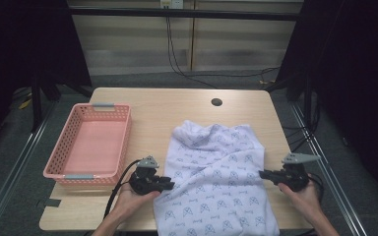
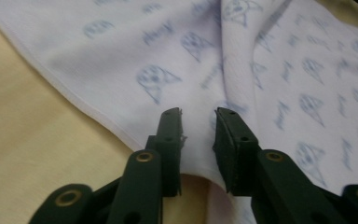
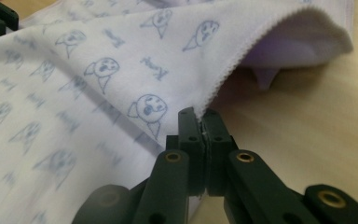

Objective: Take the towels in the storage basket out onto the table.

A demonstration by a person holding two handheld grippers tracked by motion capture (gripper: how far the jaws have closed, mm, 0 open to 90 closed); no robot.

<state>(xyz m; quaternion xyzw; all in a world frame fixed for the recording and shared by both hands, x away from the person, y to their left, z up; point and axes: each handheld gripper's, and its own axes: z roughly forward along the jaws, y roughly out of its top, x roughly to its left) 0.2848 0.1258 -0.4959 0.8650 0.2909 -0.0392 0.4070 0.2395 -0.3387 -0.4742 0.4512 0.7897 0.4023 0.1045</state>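
Observation:
A white cloth printed with small blue dog faces lies rumpled on the right half of the wooden table, its near end hanging over the front edge. My left gripper is at the cloth's left edge. In the left gripper view it stands open, with the hem of the cloth lying between its jaws. My right gripper is at the cloth's right edge. In the right gripper view it is shut on the scalloped hem of the cloth, which is lifted slightly off the table.
An empty pink plastic basket sits at the table's left side, close to my left hand. A round cable hole is near the far edge. Bare wood lies beyond the cloth and along its right side.

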